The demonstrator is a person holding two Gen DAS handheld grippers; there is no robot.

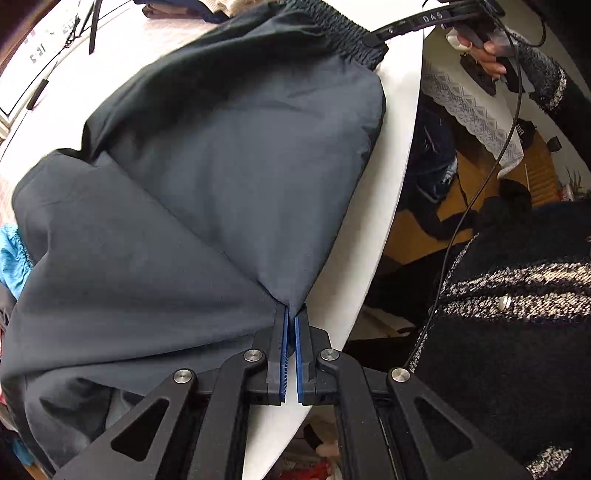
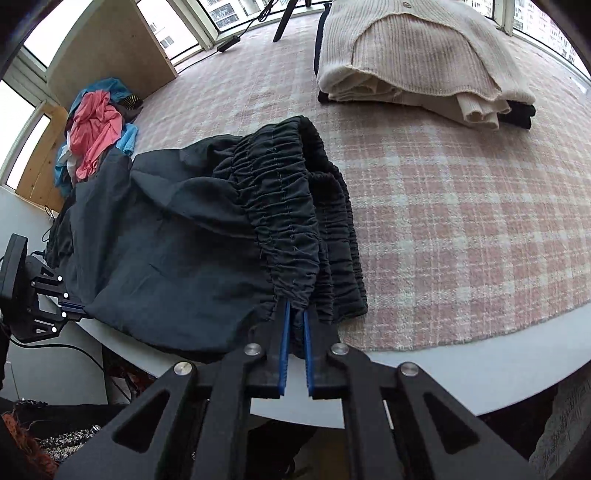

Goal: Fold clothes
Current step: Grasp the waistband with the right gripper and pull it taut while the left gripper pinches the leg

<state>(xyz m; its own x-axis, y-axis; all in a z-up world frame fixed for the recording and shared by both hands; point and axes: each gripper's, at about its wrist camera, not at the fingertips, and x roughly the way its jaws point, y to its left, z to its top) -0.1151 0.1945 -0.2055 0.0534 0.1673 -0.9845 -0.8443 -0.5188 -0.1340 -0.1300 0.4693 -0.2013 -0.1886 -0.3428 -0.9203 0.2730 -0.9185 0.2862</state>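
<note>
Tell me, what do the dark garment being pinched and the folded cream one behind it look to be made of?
The dark garment looks like thin, matte woven cloth, perhaps a cotton blend: smooth panels, soft creases, a shirred elastic waistband. The cream sweater looks like a chunky ribbed knit, likely wool or acrylic, with visible vertical ribs.

**Left wrist view: jaws clamped on dark garment at counter edge**

The left gripper (image 1: 291, 314) enters from 6 o'clock, its jaws pinched together on a corner of the dark garment (image 1: 207, 177). The garment lies spread over the white counter (image 1: 391, 192), reaching toward 12 o'clock, where its gathered elastic waistband (image 1: 332, 26) sits. At 1 o'clock the right gripper (image 1: 373, 38) meets the waistband end, held by a hand (image 1: 487, 55). A speckled dark sleeve (image 1: 546, 77) shows at 2 o'clock. Turquoise cloth (image 1: 11, 254) lies at 9 o'clock.
</note>
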